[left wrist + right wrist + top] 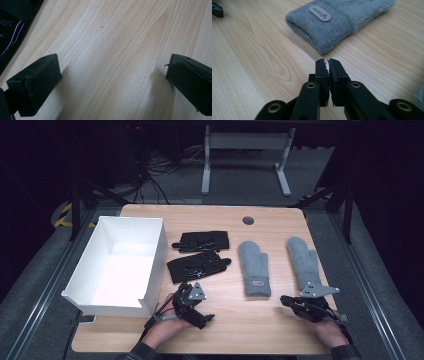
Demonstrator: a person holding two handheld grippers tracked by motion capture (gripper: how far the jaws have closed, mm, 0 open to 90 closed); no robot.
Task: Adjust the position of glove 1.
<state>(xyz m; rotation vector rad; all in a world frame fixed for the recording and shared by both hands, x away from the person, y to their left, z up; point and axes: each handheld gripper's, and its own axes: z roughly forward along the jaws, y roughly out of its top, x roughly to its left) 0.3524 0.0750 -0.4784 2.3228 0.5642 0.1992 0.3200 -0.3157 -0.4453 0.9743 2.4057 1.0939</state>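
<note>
— While the desk [260, 215] carried so much, what worried you most?

— I'd start with the white box [117, 265] at its left. It stood empty, its near corner just beside the left tongs [200, 312]. A careless swing of that hand, I judged, could have knocked the box askew.

— And the gloves?

— Two grey mittens [254, 267] lay flat right of centre, two black gloves [197, 265] between them and the box, all untouched. The right tongs [328, 62] pointed at the cuff of the nearer grey mitten [337, 22], close but apart from it.

— How did the jaws stand?

— The left tongs gaped wide over bare wood, holding nothing. The right were shut, empty. Pushed forward like that, they would likely have shoved the soft cuff and bunched it instead of gripping it.

— Anything smaller?

— The black gloves lay close together; a grab at one might have dragged the other.
</note>
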